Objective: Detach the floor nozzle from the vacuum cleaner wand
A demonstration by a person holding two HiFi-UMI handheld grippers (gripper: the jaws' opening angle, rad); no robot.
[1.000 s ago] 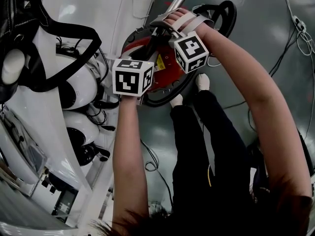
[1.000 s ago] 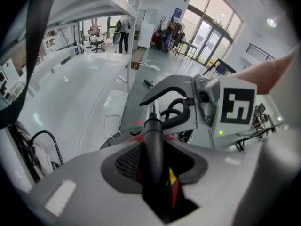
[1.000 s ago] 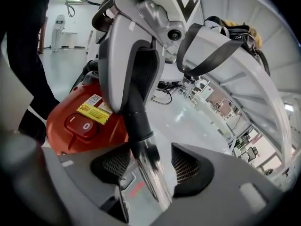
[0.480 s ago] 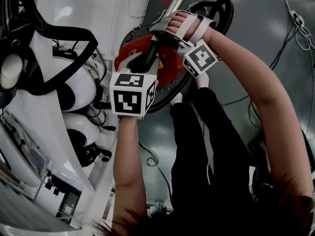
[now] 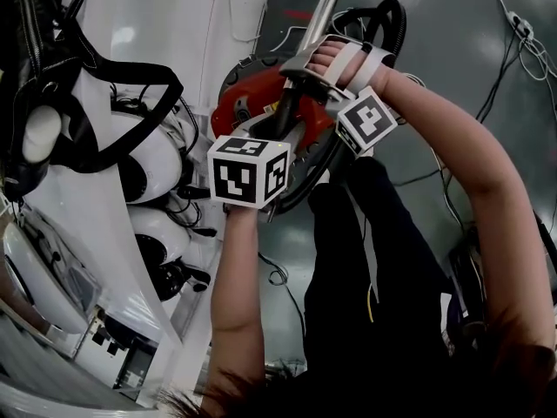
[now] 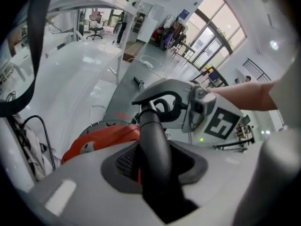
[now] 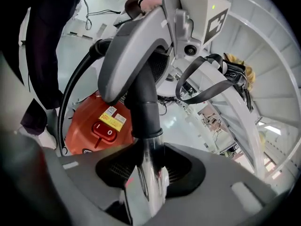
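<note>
While your left claw (image 6: 155,168) clamps the stiff black handle (image 6: 153,131), your right claw (image 7: 149,171), just closed, grips the rigid, likely slippery chrome wand (image 7: 153,189).

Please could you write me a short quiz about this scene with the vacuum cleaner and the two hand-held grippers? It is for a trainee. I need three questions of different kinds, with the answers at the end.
1. True or false: the left gripper is closed on the round orange plastic vacuum cleaner body.
2. What stands between the jaws of the right gripper? A: a shiny metal wand tube. B: a white cable. C: nothing.
3. Does any view show the floor nozzle?
Key: 1 false, it is closed on the black curved plastic tube. 2 A; these jaws have just been closing and press on the tube. 3 no.
</note>
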